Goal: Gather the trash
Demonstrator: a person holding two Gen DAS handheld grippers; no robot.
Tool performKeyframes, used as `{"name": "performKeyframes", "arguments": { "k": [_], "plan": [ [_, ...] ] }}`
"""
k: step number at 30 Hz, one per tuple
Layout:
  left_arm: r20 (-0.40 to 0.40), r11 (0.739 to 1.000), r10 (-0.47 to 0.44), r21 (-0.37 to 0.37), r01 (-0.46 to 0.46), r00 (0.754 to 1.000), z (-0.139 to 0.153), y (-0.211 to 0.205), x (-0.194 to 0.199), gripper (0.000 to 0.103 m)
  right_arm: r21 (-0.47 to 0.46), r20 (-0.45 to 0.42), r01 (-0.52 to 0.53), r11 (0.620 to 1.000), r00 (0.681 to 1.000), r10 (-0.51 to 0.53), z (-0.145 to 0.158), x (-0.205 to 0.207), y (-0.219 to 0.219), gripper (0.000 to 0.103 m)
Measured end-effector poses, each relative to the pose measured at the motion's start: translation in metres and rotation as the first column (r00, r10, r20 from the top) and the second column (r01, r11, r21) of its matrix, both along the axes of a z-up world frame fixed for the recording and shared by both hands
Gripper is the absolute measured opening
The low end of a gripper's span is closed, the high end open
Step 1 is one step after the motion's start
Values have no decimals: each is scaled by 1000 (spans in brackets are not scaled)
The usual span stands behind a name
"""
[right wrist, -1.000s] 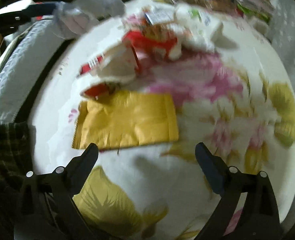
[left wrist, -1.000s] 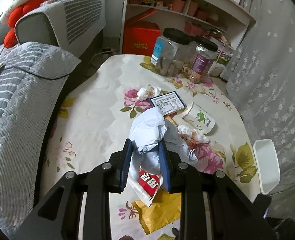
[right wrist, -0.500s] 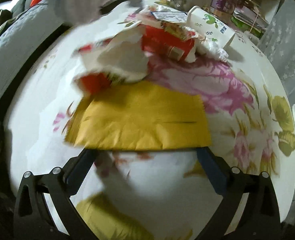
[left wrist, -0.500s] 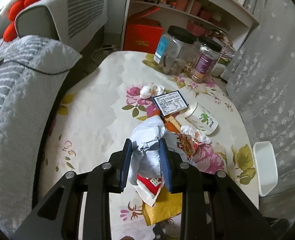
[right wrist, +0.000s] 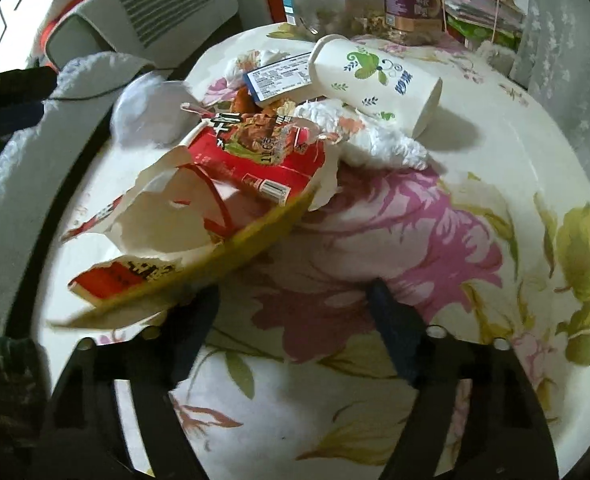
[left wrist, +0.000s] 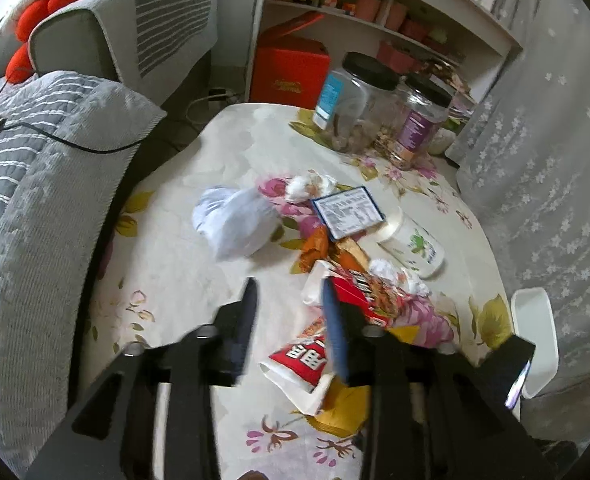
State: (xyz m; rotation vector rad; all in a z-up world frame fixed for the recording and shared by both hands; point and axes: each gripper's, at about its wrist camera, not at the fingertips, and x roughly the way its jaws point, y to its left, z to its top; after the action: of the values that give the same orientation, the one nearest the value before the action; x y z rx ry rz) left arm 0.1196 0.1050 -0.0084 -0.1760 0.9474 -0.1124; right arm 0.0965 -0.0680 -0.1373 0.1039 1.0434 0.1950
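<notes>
A crumpled white plastic bag [left wrist: 235, 226] lies loose on the flowered table [left wrist: 167, 280], ahead of my left gripper [left wrist: 289, 286]. That gripper's jaws are opening and nothing is between them. Torn red snack wrappers [left wrist: 303, 360] and a yellow envelope [left wrist: 343, 408] lie just right of it. In the right wrist view, my right gripper [right wrist: 293, 290] is closing, with only tablecloth between its fingers. The yellow envelope [right wrist: 231, 256] stands tilted up by its left finger, under the red wrappers [right wrist: 255, 152]. A paper cup [right wrist: 375, 80] and a tissue wad [right wrist: 367, 136] lie beyond.
Two black-lidded jars [left wrist: 355, 104] stand at the table's far end, with a blue-edged label card [left wrist: 347, 212] and another tissue [left wrist: 309, 186] nearer. A grey striped sofa [left wrist: 35, 200] runs along the left. A white bin [left wrist: 535, 340] stands at the right edge.
My left gripper opened and let go of the white bag, which now lies farther off to the left. My right gripper moved up to the yellow envelope, narrowed, and the envelope's edge tipped up.
</notes>
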Motion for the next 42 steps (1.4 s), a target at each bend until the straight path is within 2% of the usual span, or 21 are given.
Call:
{"name": "performKeyframes", "arguments": {
  "k": [3, 6, 9, 12, 16, 21, 23, 25, 27, 30, 32, 33, 34, 35, 37, 38, 42],
  "plan": [
    [-44, 997, 63, -35, -64, 997, -4, 24, 11, 45, 86, -43, 45, 995, 998, -41, 3, -8, -5, 89],
    [-123, 988, 113, -94, -125, 986, -16, 44, 20, 45, 182, -94, 103, 978, 992, -87, 5, -10, -17, 90],
    [-167, 983, 128, -112, -148, 978, -25, 48, 22, 45, 257, -143, 142, 956, 984, -108, 7, -16, -25, 90],
    [-163, 988, 114, -84, -129, 980, -26, 40, 21, 45, 330, -179, 156, 931, 979, -100, 9, -21, -26, 92],
    [-134, 993, 87, -63, -96, 987, -19, 31, 18, 50, 378, -191, 180, 908, 975, -114, 8, -19, -22, 92],
    [-105, 995, 92, -37, -96, 990, -13, 34, 14, 52, 502, -201, 218, 837, 971, -133, 18, -17, -26, 93],
    [-113, 993, 99, -47, -105, 989, -15, 39, 15, 52, 516, -186, 209, 831, 974, -130, 26, -17, -23, 96],
    [-133, 992, 106, -57, -114, 986, -18, 41, 16, 53, 482, -188, 206, 852, 974, -130, 25, -11, -16, 96],
    [-143, 992, 99, -60, -109, 985, -21, 39, 17, 53, 437, -217, 228, 870, 966, -144, 18, -5, -10, 96],
    [-137, 994, 93, -42, -99, 986, -21, 35, 15, 55, 421, -292, 288, 860, 941, -173, 1, -1, -11, 94],
    [-129, 995, 88, -31, -92, 988, -20, 34, 16, 62, 429, -297, 298, 852, 938, -179, -2, -2, -16, 87],
    [-128, 996, 86, -24, -89, 988, -21, 34, 17, 64, 420, -283, 284, 862, 943, -173, 0, -1, -15, 73],
    [-131, 996, 87, -14, -90, 988, -22, 33, 19, 67, 410, -271, 262, 874, 950, -158, 1, 0, -15, 55],
    [-135, 996, 91, -3, -92, 987, -24, 32, 22, 73, 399, -264, 237, 886, 955, -136, 1, 2, -14, 47],
    [-136, 994, 106, 19, -105, 985, -28, 32, 29, 85, 389, -271, 228, 892, 954, -126, -4, 3, -15, 14],
    [-134, 994, 112, 29, -109, 985, -29, 32, 34, 89, 382, -278, 229, 895, 952, -126, -7, 3, -17, 13],
    [-152, 993, 120, 42, -115, 981, -35, 35, 57, 92, 375, -244, 214, 902, 961, -127, -1, 3, -23, 7]
  ]
}}
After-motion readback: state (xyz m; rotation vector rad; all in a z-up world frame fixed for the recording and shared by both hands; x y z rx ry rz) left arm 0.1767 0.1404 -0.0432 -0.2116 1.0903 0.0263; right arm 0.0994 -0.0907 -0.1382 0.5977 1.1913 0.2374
